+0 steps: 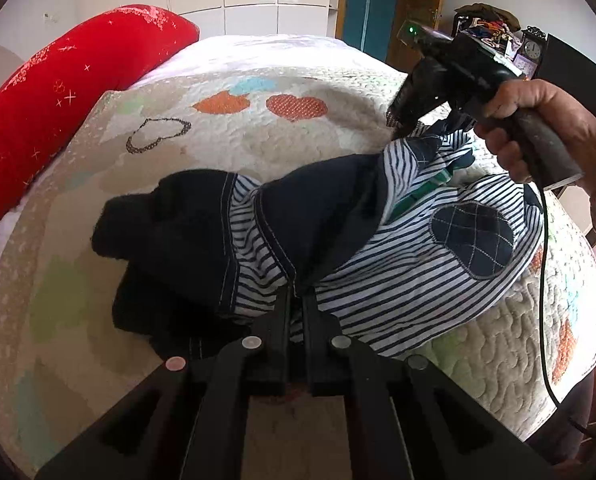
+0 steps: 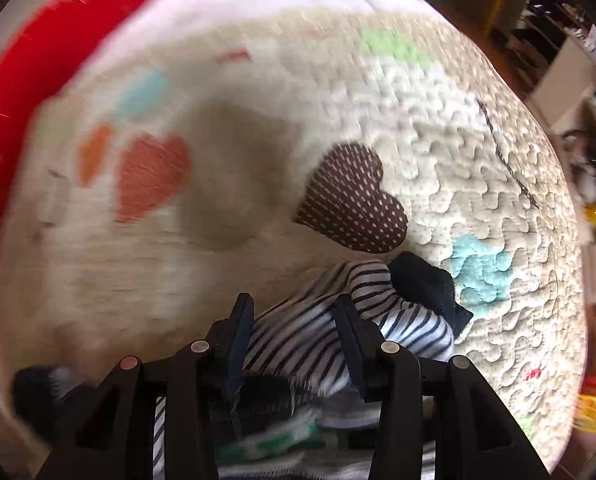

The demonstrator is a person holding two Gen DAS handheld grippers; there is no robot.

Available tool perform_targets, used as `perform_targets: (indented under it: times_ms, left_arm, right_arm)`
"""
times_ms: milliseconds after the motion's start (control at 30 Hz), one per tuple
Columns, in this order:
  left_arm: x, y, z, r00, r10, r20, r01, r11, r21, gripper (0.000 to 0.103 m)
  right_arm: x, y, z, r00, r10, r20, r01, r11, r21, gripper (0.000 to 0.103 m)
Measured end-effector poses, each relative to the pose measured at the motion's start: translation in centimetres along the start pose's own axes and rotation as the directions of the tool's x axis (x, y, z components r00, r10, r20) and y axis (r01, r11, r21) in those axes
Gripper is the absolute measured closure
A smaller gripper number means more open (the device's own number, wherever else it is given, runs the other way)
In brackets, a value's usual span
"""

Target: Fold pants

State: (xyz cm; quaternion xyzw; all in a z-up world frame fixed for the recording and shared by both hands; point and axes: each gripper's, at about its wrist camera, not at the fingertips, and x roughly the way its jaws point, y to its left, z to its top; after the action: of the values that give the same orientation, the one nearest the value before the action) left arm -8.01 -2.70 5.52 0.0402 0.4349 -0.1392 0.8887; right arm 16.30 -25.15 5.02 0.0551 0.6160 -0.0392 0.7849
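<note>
Pinching pants (image 1: pixel 378 248) w/ L claw (image 1: pixel 295 300) | R claw (image 2: pixel 293 312) spread, straddling striped leg | on quilt (image 1: pixel 257 140)

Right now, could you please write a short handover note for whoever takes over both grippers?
Left gripper: shut on the pants at a dark-trimmed edge.
Right gripper: fingers apart around a striped leg; not clamped as far as the blurred view shows.
The pants lie bunched on the quilt, dark cuffs toward the red pillow.
Done: no neat fold visible.
Left: spread them flat, then fold.
</note>
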Motion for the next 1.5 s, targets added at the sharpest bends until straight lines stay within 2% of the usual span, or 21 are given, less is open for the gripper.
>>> perform_targets:
  times_ms: [33,67,100,133,233,267,433,667,867,900,1000,1033,1067,1100,1133,1167,1267,1333,1367,1400,1500]
  left_arm:
    - [0.0,0.1,0.0,1.000,0.000,0.000,0.000,1.000,-0.004,0.098]
    - [-0.1,0.3,0.1,1.000,0.007,0.002,-0.007,1.000,-0.008,0.098]
    - [-0.2,0.6,0.3,1.000,0.013,0.006,-0.013,1.000,-0.014,0.098]
    - [-0.4,0.8,0.4,1.000,0.015,0.012,-0.014,1.000,-0.020,0.098]
    - [-1.3,1.4,1.0,0.999,0.020,0.035,-0.019,0.999,-0.037,0.098]
    - [-1.7,1.4,1.0,0.999,0.022,0.043,-0.021,0.999,-0.037,0.098]
    - [-2.4,0.4,0.1,0.997,0.059,0.044,-0.059,0.998,-0.004,0.098]
    - [-1.2,-0.6,-2.5,0.995,0.092,-0.029,-0.092,0.996,0.006,0.098]
    - [-1.5,-0.4,-3.9,0.992,0.117,-0.055,-0.116,0.993,0.022,0.097]
    - [-1.7,-0.3,-4.0,0.992,0.110,-0.059,-0.110,0.994,0.019,0.097]
    - [-2.5,0.4,-4.3,0.995,0.078,-0.061,-0.079,0.997,-0.007,0.097]
    - [-3.1,0.5,-4.4,0.996,0.072,-0.052,-0.073,0.997,-0.018,0.097]
    - [-3.7,0.7,-4.3,0.997,0.061,-0.039,-0.063,0.998,-0.031,0.097]
    - [-4.2,0.7,-4.2,0.998,0.050,-0.026,-0.051,0.998,-0.043,0.097]
    - [-4.8,0.8,-4.1,0.999,0.039,-0.013,-0.040,0.998,-0.055,0.097]
    - [-5.4,0.8,-3.9,0.999,0.033,0.002,-0.033,0.997,-0.063,0.097]
    - [-6.7,0.8,-3.3,0.999,0.033,0.036,-0.030,0.997,-0.066,0.093]
    - [-7.3,0.8,-3.0,0.998,0.037,0.055,-0.033,0.997,-0.070,0.082]
    - [-7.4,0.8,-2.9,0.997,0.040,0.061,-0.036,0.997,-0.074,0.077]
    - [-7.5,0.9,-2.8,0.997,0.038,0.064,-0.033,0.997,-0.076,0.076]
    - [-7.5,0.9,-2.9,0.997,0.028,0.066,-0.023,0.997,-0.080,0.076]
  right_arm:
    - [0.2,-0.1,0.1,1.000,-0.011,0.003,0.011,1.000,0.011,0.079]
    - [-0.1,-0.4,0.1,1.000,-0.003,0.017,0.002,1.000,0.020,0.093]
    - [-0.8,-0.9,0.1,0.998,0.037,0.041,-0.038,0.999,0.035,0.099]
    - [-1.8,-1.5,0.0,0.994,0.076,0.076,-0.080,0.996,0.046,0.101]
    - [-5.4,-3.8,-1.0,0.972,0.158,0.176,-0.172,0.983,0.065,0.101]
    - [-6.9,-4.8,-1.8,0.958,0.193,0.211,-0.211,0.975,0.066,0.101]
    - [-10.7,-9.0,-7.2,0.913,0.274,0.302,-0.307,0.950,0.064,0.101]
    - [-7.9,-14.2,-17.1,0.878,0.356,0.319,-0.416,0.898,0.144,0.101]
    - [-5.9,-18.7,-22.1,0.863,0.333,0.381,-0.447,0.853,0.268,0.100]
    - [-6.2,-19.1,-22.3,0.863,0.319,0.391,-0.442,0.853,0.280,0.100]
    - [-8.8,-19.8,-22.5,0.843,0.294,0.450,-0.435,0.865,0.250,0.099]
    - [-9.8,-19.3,-21.9,0.835,0.299,0.462,-0.435,0.873,0.222,0.094]
    - [-10.2,-19.1,-21.6,0.832,0.302,0.466,-0.434,0.876,0.208,0.087]
    - [-10.6,-18.5,-20.7,0.826,0.307,0.473,-0.436,0.879,0.191,0.068]
    - [-10.6,-18.0,-19.9,0.823,0.313,0.474,-0.440,0.879,0.183,0.054]
    - [-10.3,-17.5,-19.0,0.827,0.311,0.468,-0.436,0.881,0.183,0.052]
    - [-8.2,-16.0,-16.6,0.853,0.304,0.424,-0.418,0.885,0.207,0.052]
    - [-6.8,-15.5,-15.6,0.876,0.284,0.390,-0.391,0.892,0.229,0.053]
    - [-6.1,-15.2,-15.1,0.880,0.283,0.382,-0.389,0.890,0.239,0.059]
    - [-5.8,-15.2,-15.1,0.880,0.290,0.376,-0.396,0.884,0.247,0.091]
    - [-6.5,-16.5,-16.3,0.843,0.333,0.421,-0.471,0.836,0.282,0.094]
